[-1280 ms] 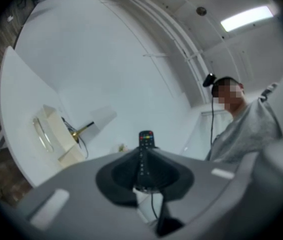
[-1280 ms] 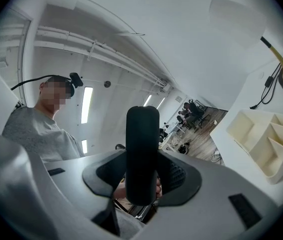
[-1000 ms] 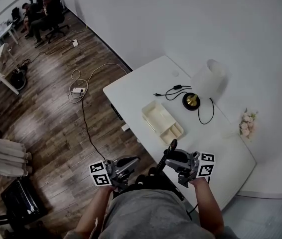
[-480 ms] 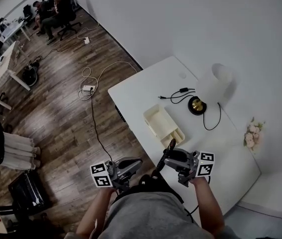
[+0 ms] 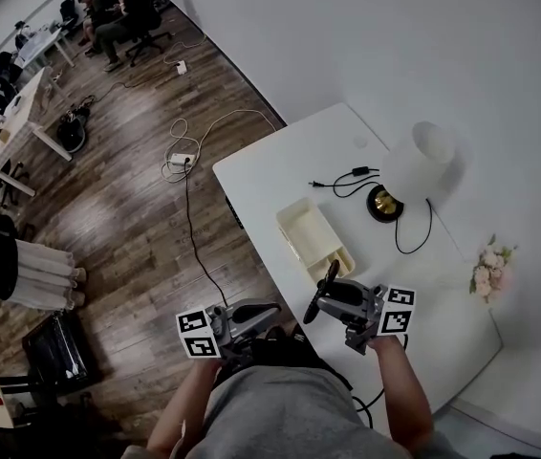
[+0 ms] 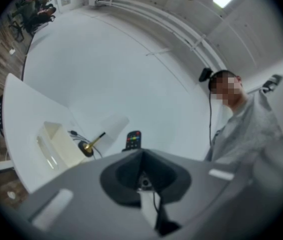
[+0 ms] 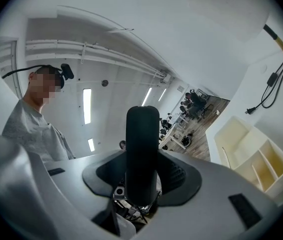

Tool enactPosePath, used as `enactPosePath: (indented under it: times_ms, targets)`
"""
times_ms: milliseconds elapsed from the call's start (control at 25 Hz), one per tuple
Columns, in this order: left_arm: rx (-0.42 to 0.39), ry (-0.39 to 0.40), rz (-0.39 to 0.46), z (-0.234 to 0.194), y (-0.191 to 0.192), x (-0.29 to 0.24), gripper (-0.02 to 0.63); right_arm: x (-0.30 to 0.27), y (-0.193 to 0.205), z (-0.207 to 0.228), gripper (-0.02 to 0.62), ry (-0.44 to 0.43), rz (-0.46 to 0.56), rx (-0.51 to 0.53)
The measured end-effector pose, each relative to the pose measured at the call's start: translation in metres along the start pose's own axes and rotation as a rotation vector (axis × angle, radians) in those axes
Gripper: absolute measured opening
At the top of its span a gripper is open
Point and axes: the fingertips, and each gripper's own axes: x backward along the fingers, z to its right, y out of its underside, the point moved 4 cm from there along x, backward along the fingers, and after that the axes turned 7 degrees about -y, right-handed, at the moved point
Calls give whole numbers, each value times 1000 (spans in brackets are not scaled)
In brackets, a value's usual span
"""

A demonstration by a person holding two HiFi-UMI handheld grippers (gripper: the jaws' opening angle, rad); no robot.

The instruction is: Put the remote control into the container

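A black remote control (image 5: 324, 289) stands between the jaws of my right gripper (image 5: 331, 299), which is shut on it. In the right gripper view the remote (image 7: 142, 154) rises upright from the jaws. Its top end hangs just short of the near end of the cream container (image 5: 313, 239), a divided tray on the white table (image 5: 270, 165). The container (image 7: 249, 151) shows to the right in the right gripper view. My left gripper (image 5: 263, 312) is off the table's edge, shut and empty (image 6: 142, 156). From the left gripper view I see the remote's coloured buttons (image 6: 133, 140) and the container (image 6: 56, 144).
A white-shaded lamp (image 5: 423, 161) with a brass base (image 5: 383, 203) and a black cable (image 5: 342, 182) stands behind the container. A small bunch of flowers (image 5: 488, 268) sits at the table's right end. Cables and a power strip (image 5: 180, 161) lie on the wooden floor to the left.
Both grippers have edged a little toward the table. The remote's top end is now closer to the container's near end. Neither grip has changed.
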Motion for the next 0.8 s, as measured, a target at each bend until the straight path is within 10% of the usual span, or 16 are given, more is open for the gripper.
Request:
enactPosePath:
  times_ms: [800]
  targets:
    - [45,37,-22,-55,-35,26,-2,-31,-33,76,198,315,-4,11]
